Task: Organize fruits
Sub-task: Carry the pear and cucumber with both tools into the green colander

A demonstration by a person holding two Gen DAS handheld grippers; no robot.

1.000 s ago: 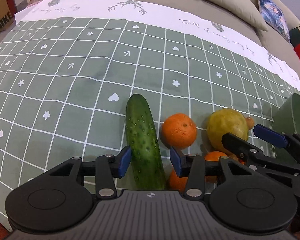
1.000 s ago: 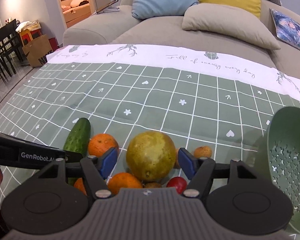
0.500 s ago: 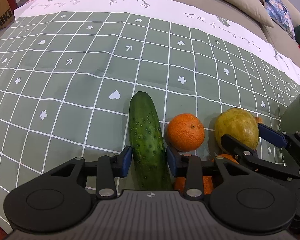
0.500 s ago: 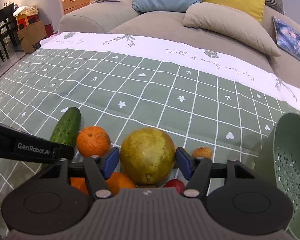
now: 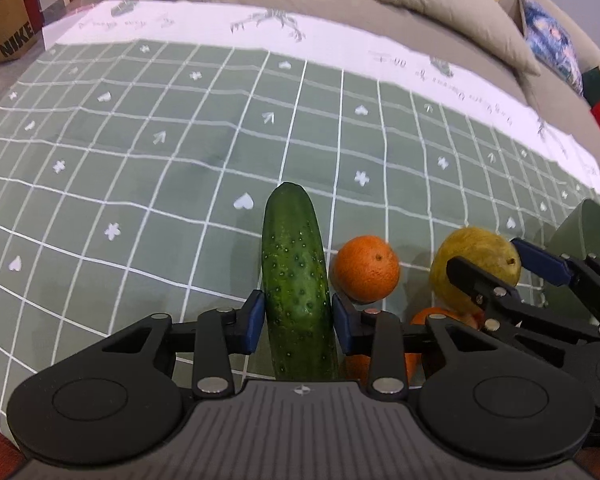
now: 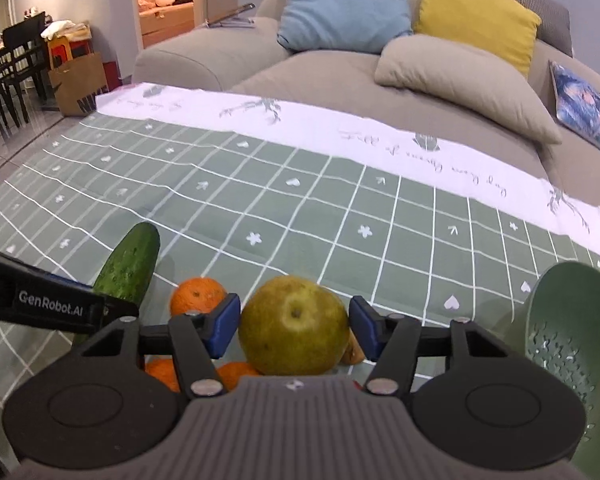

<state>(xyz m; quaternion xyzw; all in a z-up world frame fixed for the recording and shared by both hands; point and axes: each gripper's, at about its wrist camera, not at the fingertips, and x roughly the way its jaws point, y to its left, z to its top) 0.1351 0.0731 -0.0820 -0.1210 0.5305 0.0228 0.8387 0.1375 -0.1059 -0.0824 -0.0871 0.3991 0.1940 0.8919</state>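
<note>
With the left gripper (image 5: pixel 296 320) clamped on the dark green bumpy cucumber (image 5: pixel 296 280) and the right gripper (image 6: pixel 294 326), jaws just closing, pinching the round yellow-green pear (image 6: pixel 294 326), both low over the green checked counter (image 5: pixel 140 184), each wanted a straight lift clear of the oranges (image 5: pixel 366 268).

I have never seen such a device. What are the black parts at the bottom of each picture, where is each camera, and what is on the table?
The black parts are two hand-held grippers; a person carries one in each hand. Each picture comes from a camera on one gripper, looking forward along its two blue-tipped fingers.

In the left view, the left gripper has just closed on a cucumber. In the right view, the right gripper has just been closing around a yellow-green pear, its pads touching the sides.

On the green checked tablecloth also lie oranges and, at the right, a green colander. A sofa stands behind.
</note>
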